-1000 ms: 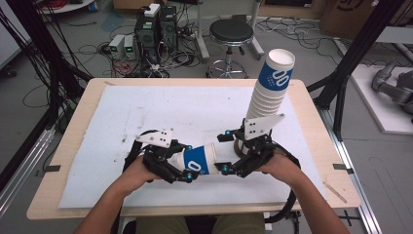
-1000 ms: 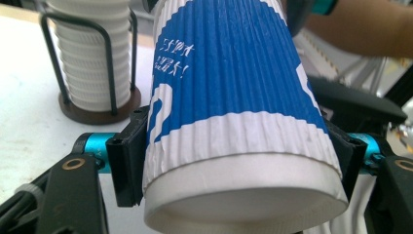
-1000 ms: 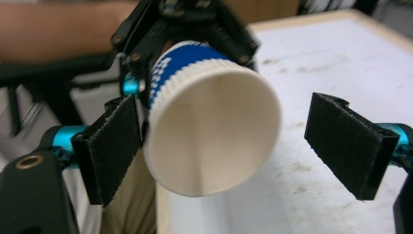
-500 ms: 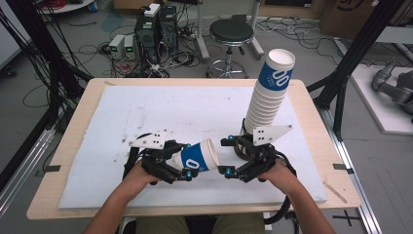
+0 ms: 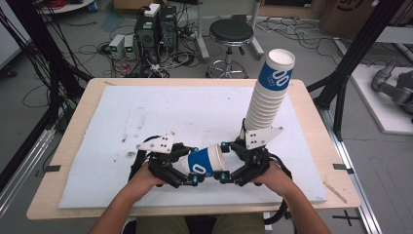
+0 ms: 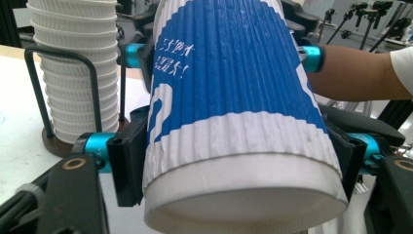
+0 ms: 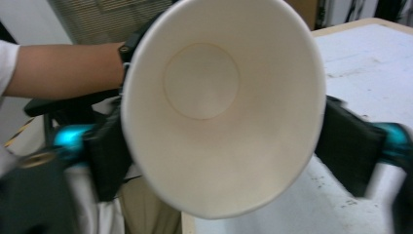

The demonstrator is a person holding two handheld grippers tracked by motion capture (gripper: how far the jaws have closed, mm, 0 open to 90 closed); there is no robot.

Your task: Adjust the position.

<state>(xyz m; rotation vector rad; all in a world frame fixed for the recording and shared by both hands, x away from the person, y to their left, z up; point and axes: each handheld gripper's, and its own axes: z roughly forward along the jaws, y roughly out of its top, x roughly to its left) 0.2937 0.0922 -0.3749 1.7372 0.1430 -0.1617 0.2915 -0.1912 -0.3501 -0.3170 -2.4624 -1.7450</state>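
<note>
I have the blue-and-white ribbed paper cup point(image 5: 203, 162) lying on its side, held above the white foam mat point(image 5: 146, 117) near the table's front edge, in front of the tall stack of white paper cups point(image 5: 265, 100) in its wire holder. My left gripper point(image 5: 187, 170) is clamped on the cup's base end; in the left gripper view its black pads point(image 6: 127, 165) press both ribbed sides. My right gripper point(image 5: 225, 163) meets the cup's open rim from the other side. Its jaws have just been closing with the rim between them, and in the right gripper view the pads point(image 7: 348, 146) sit right against the rim point(image 7: 221, 105).
</note>
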